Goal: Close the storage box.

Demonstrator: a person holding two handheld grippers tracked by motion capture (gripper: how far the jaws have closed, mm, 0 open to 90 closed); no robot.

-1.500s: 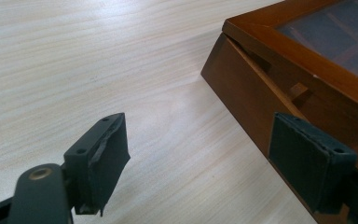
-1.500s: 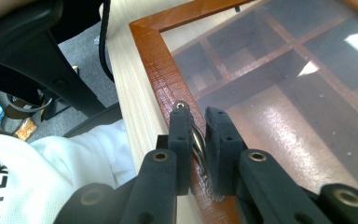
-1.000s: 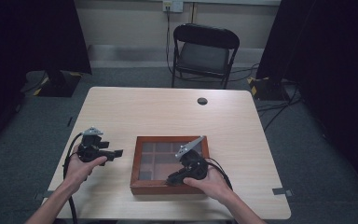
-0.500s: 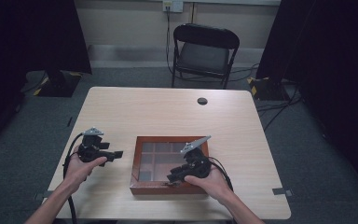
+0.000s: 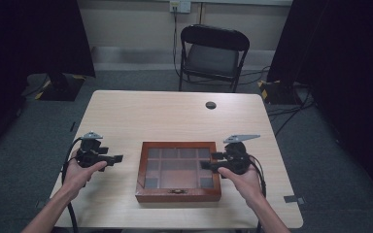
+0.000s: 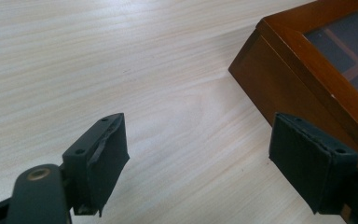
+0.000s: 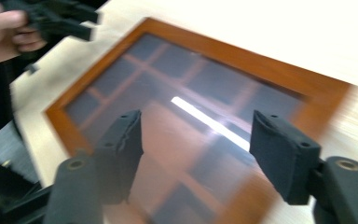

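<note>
Box (image 5: 178, 145) of dark wood with a glass lid over a grid of compartments, lid down, near the middle of the desk's (image 5: 175, 111) front edge, small brass latch (image 5: 177, 191) facing the person. Seemed empty through the glass, though too dim to be sure.

Right gripper (image 5: 211, 160): a second earlier out over the lid, then drawn back to the box's right edge, jaws spread wide, pointing left across the rim and gripping nothing. From its own camera, lid (image 7: 242, 56) blurred beneath the released jaws (image 7: 198, 149), so probably caught mid-move.

Left gripper (image 5: 118, 158): hardly shifted, just off the box's left side, jaws likewise spread and empty, aimed at the wooden wall (image 6: 279, 70) over bare desk, not touching it.

Judged from this: not yet a grasp, not yet an opening. Looked like a squaring-up on both sides, perhaps to steady or lift the box, or to reach the latch next.
</note>
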